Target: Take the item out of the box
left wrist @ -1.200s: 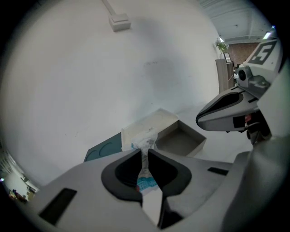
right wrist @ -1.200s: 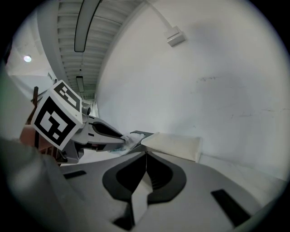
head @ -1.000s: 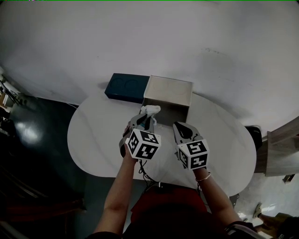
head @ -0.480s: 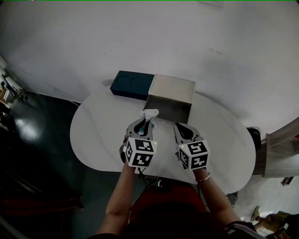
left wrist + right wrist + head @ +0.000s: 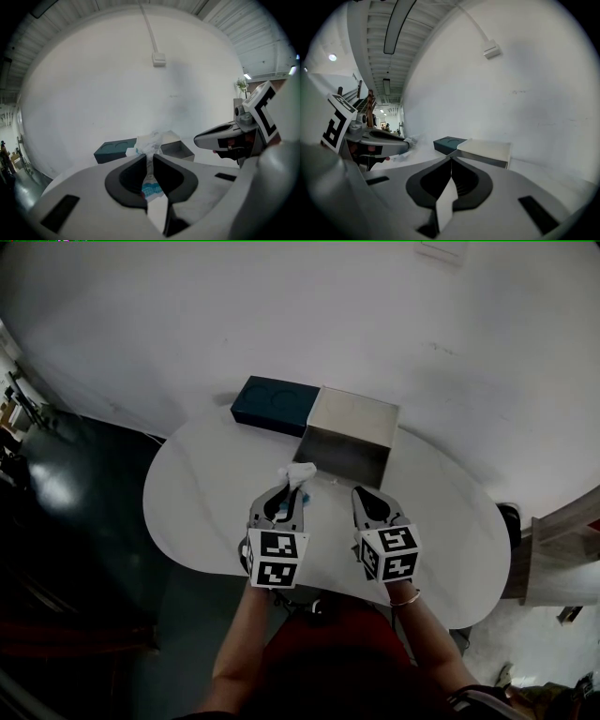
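The open grey box (image 5: 352, 433) stands at the far side of the white oval table (image 5: 202, 507), a little beyond both grippers. My left gripper (image 5: 290, 490) hovers in front of the box, shut on a crinkled white packet (image 5: 299, 473) with blue print. In the left gripper view the packet (image 5: 151, 144) sticks up between the dark pads (image 5: 132, 174) of my left gripper (image 5: 150, 161). My right gripper (image 5: 363, 495) hangs beside it on the right, short of the box, shut with nothing in it. The right gripper view has its tips (image 5: 451, 160) meeting in front of the box (image 5: 485, 151).
A dark teal tray (image 5: 275, 404) with two round hollows lies against the box's left side. A white wall rises right behind the table. Dark floor lies to the left and a wooden piece of furniture (image 5: 562, 549) stands at the right edge.
My left gripper has drawn the packet back from the box towards the person and rolled upright. The right gripper has shifted only slightly.
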`<state>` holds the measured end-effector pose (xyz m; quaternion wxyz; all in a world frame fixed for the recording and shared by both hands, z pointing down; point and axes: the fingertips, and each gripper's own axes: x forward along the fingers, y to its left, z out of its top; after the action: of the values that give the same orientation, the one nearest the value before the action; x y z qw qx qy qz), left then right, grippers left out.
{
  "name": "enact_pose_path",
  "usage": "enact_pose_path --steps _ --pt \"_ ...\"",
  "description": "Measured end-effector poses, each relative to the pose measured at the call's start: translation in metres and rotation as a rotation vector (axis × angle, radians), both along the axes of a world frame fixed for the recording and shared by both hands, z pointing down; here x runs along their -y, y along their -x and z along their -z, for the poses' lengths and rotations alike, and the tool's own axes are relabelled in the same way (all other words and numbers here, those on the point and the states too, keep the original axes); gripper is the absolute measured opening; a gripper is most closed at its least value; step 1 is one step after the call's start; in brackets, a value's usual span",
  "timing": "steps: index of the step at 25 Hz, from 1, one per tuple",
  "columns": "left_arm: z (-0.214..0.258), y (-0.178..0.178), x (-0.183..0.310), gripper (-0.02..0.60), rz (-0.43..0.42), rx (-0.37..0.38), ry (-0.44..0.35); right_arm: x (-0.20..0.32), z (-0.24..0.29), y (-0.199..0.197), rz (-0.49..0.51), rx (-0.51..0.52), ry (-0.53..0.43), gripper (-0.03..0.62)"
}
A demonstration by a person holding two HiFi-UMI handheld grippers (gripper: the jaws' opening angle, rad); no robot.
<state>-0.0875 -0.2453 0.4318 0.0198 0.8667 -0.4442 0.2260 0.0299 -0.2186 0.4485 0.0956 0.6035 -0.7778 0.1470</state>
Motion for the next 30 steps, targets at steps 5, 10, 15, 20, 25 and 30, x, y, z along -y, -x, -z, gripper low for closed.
enact_pose_path --steps 5,10,15,20,25,30 --pt "0.006 0.008 -0.009 0.063 0.022 -0.060 0.002 -0.007 0.003 0.002 0.007 0.010 -0.014 0.015" --pt "0.007 0.013 -0.012 0.063 0.047 -0.139 0.030 -0.009 0.006 0.007 0.030 0.028 -0.034 0.015" --pt "0.005 0.016 -0.020 0.063 0.065 -0.204 0.062 -0.014 0.009 0.011 0.042 0.046 -0.047 0.015" --pt "0.007 0.017 -0.024 0.063 0.072 -0.225 0.061 -0.015 0.012 0.012 0.047 0.035 -0.060 0.015" --pt "0.007 0.015 -0.029 0.063 0.071 -0.229 0.060 -0.019 0.006 0.011 0.037 0.035 -0.043 0.015" --pt "0.009 0.015 -0.030 0.063 0.068 -0.234 0.057 -0.020 0.007 0.011 0.036 0.032 -0.043 0.015"
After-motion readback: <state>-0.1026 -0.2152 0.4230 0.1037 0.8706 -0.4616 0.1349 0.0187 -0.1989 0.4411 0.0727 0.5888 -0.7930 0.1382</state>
